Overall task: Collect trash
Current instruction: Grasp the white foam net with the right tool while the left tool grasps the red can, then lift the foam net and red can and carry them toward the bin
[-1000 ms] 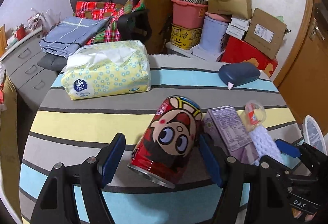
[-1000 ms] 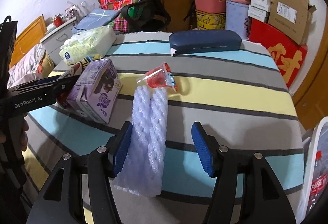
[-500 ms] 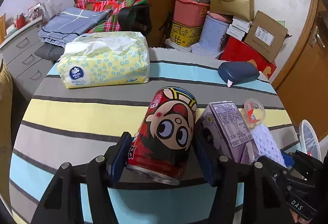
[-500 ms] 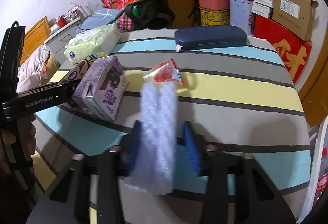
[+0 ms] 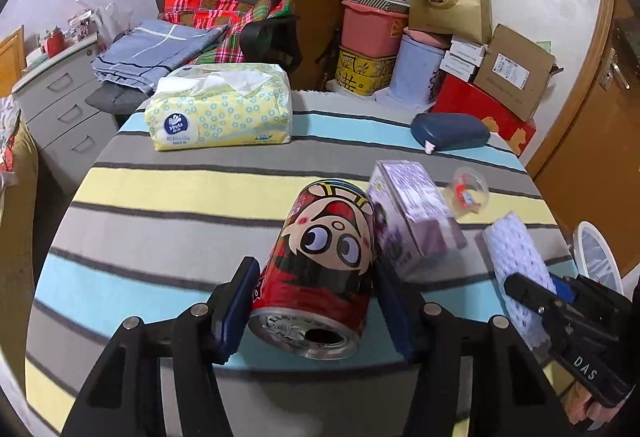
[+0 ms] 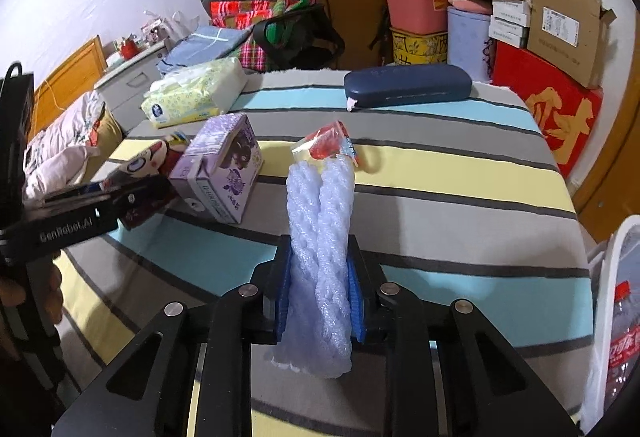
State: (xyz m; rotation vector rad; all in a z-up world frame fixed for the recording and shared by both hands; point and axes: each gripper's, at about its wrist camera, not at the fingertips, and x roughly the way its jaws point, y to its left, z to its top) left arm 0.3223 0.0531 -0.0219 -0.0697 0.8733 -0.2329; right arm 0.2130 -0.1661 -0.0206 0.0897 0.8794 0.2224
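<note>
Both grippers have just been closing, each with a piece of trash between its jaws. The left gripper now clamps the red cartoon can, which lies on its side with its open top toward the camera. The right gripper now squeezes the white foam net, pinched narrow between the blue pads.

So I judge the task to be in its early or middle part: two pieces are gripped, but nothing from the table is dropped away yet at this moment. On the striped cloth there remain the purple carton, lying at about 10 o'clock from the foam net and touching the can, and the small clear cup with red wrapper at 12 o'clock, just at the far tip of the net. Whether the tissue pack and the dark blue case count as trash I cannot tell; they look like useful things.

About containers: at about 4 o'clock in the right wrist view a white bin stands beside the table edge, and a plastic bottle with red label is seen inside it. What else it holds is hidden. It seems the likely place for the can and the net.
</note>
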